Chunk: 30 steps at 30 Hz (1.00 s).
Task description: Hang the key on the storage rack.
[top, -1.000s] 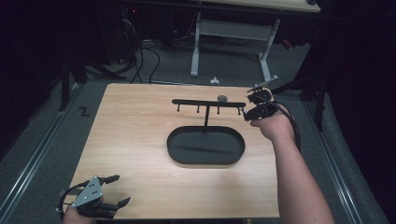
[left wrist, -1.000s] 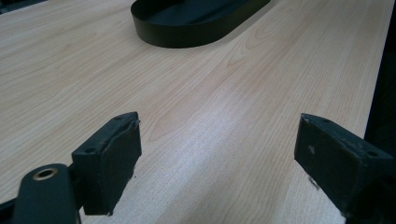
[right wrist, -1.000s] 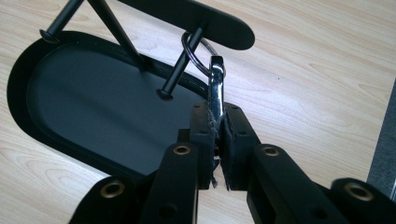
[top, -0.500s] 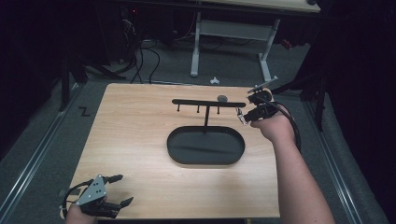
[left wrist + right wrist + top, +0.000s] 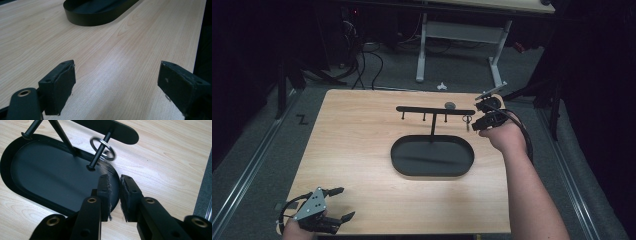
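Left gripper (image 5: 334, 202): sits at the near left corner of the table (image 5: 357, 150), well apart from the black oval tray (image 5: 432, 156) and to its near left. A hand (image 5: 299, 231) grips it from below, and the grey three-cornered plate lies on top. The jaws stand wide apart with nothing between them; in the left gripper view bare wood shows in the gap, and the tray's wall (image 5: 95, 18) lies farther off.

Black oval tray: lies flat at the middle of the table. Its floor looks bare.

Stand (image 5: 434, 111): a thin post rises from the tray's far edge and carries a flat black crossbar with short pegs hanging from it.

Metal ring (image 5: 103, 149): hangs on the peg nearest the crossbar's right end, above the tray's right end. It is blurred in the right gripper view.

Right gripper (image 5: 473, 125): is held by a hand (image 5: 507, 136) just right of the crossbar's right end, beyond the tray's right end. In the right gripper view (image 5: 115, 195) the jaws are nearly closed, a narrow slit between the pads, gripping nothing. The ring is just beyond the tips, not touching them.
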### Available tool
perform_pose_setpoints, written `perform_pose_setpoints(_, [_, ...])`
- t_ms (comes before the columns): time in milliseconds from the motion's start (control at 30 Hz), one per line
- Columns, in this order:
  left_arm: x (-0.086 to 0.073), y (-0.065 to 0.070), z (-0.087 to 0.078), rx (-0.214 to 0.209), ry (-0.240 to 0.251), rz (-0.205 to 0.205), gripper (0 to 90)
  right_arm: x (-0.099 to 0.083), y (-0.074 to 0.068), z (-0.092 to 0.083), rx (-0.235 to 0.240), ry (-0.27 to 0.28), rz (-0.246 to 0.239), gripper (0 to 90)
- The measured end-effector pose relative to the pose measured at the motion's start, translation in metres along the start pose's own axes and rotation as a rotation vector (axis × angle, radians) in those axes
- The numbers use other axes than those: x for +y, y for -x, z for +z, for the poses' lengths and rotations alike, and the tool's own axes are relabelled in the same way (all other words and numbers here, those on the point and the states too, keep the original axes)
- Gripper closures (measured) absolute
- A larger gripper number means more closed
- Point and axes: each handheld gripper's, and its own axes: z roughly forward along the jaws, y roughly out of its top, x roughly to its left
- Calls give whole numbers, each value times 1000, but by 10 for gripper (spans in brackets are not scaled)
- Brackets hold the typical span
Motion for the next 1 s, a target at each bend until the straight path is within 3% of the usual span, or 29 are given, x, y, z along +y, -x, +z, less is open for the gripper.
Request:
perform_pose_setpoints(533, [-1,2,-4,2,3,1,153,-9,-7,12,-3,-4,-9,661])
perform_pose_setpoints(767, [0,3,0,-11,-9,9,153,-18,-6,17,4,18,-9,508])
perform_pose_setpoints(1000, [0,3,0,-12,-7,6,153,-32,-4,28,7,18,12,428])
